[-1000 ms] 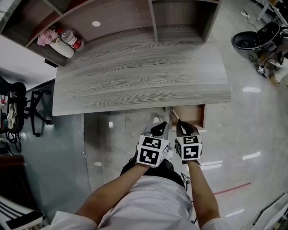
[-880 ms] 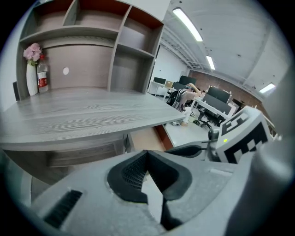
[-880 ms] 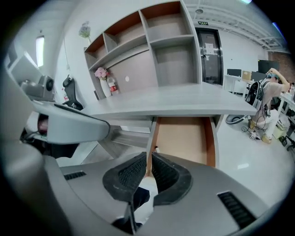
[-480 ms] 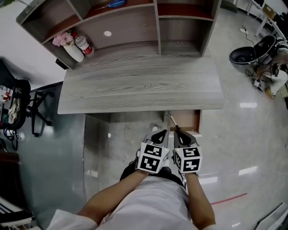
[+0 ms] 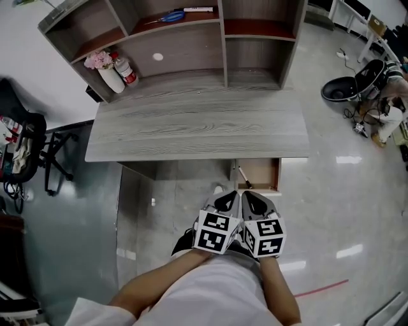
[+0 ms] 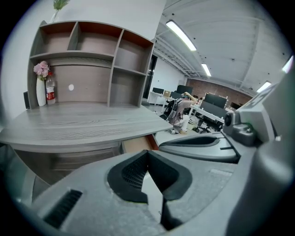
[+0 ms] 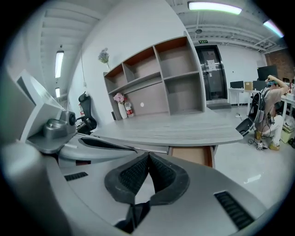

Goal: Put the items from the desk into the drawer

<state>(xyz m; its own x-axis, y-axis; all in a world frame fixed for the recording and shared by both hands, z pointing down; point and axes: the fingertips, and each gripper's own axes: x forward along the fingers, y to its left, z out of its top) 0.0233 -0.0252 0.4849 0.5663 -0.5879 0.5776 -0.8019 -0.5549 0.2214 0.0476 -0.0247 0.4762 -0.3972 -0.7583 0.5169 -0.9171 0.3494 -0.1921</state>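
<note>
The grey wood desk (image 5: 197,130) has a bare top. Under its right side the drawer (image 5: 258,175) stands pulled out, and a thin pen-like item (image 5: 243,176) lies at its left edge. The drawer's brown inside (image 7: 193,155) also shows in the right gripper view. My left gripper (image 5: 226,202) and right gripper (image 5: 254,203) hang side by side in front of the drawer, close to my body. Both are shut with nothing in them; their pads (image 6: 133,173) meet with nothing between. A vase of pink flowers (image 5: 106,69) and a bottle (image 5: 128,70) stand in the hutch's left bay.
The hutch (image 5: 220,32) has blue scissors (image 5: 169,16) and a white item (image 5: 198,9) on its upper shelf. A black chair (image 5: 25,146) is at the left. An overturned chair (image 5: 347,89) and a person (image 5: 390,95) are at the far right.
Both grippers have drawn back from the drawer toward my body and come closer together. The view has pulled away, so more of the hutch shows.
</note>
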